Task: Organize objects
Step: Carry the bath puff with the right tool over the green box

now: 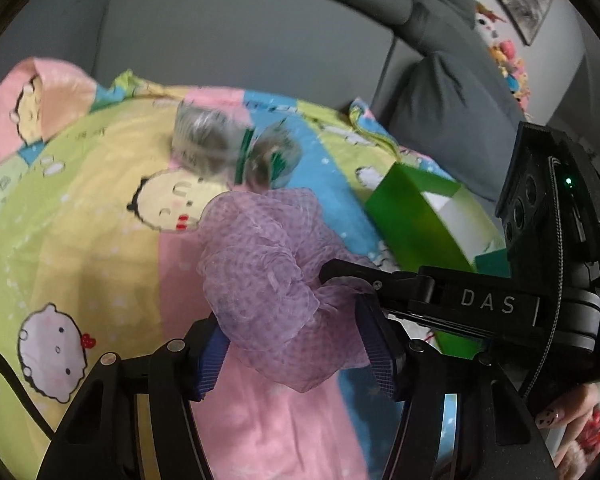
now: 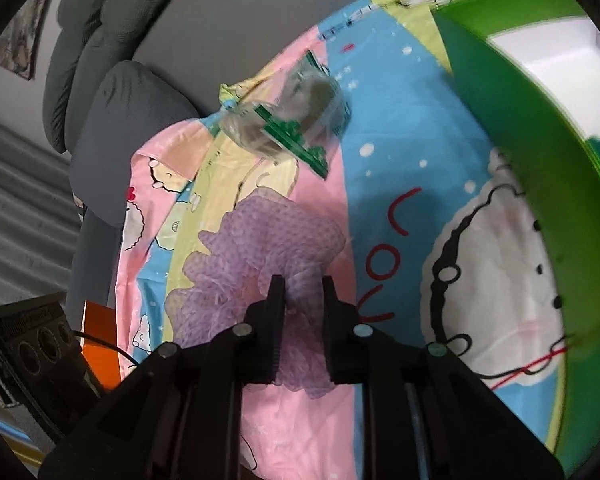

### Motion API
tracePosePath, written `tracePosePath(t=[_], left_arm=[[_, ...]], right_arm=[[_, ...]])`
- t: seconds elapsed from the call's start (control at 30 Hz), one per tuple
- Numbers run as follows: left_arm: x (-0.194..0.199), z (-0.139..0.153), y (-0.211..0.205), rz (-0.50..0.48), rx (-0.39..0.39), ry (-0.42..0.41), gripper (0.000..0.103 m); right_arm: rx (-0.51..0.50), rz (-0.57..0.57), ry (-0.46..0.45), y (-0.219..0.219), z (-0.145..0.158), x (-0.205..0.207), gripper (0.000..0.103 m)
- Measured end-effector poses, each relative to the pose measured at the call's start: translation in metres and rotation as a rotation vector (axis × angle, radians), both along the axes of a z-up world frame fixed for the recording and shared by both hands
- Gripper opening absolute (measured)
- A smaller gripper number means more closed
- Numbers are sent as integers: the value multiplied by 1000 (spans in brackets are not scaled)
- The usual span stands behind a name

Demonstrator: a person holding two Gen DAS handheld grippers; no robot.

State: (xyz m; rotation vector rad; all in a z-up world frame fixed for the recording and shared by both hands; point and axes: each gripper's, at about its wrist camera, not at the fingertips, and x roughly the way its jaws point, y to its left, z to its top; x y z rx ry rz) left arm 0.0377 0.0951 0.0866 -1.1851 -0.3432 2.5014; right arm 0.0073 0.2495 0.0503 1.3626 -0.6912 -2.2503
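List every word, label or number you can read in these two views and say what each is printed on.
"DAS": white letters on the black right gripper body.
Red letters on the cartoon-print bedsheet, roughly "LO": partly hidden, not readable as a word.
Green print on the clear plastic packet: too blurred to read.

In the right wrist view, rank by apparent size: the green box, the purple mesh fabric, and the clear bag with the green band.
Largest to smallest, as they appear:
1. green box, cropped by the frame edge and closer to the camera, so inflated
2. purple mesh fabric, partly hidden by the gripper
3. clear bag, farthest away and blurred
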Motion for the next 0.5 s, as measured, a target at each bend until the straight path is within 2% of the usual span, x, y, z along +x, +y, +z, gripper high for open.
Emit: tracePosePath(t=[0.3,0.4,0.5], left_arm=[[25,45,31,-29,-14,148,62],[30,56,43,-47,-23,180,62],[34,61,51,-47,1,191,62]], right_arm=[[-25,-27,143,34,49,28,18],[-42,-43,174,49,60,37,18],[-67,-58,206,62,67,46,18]])
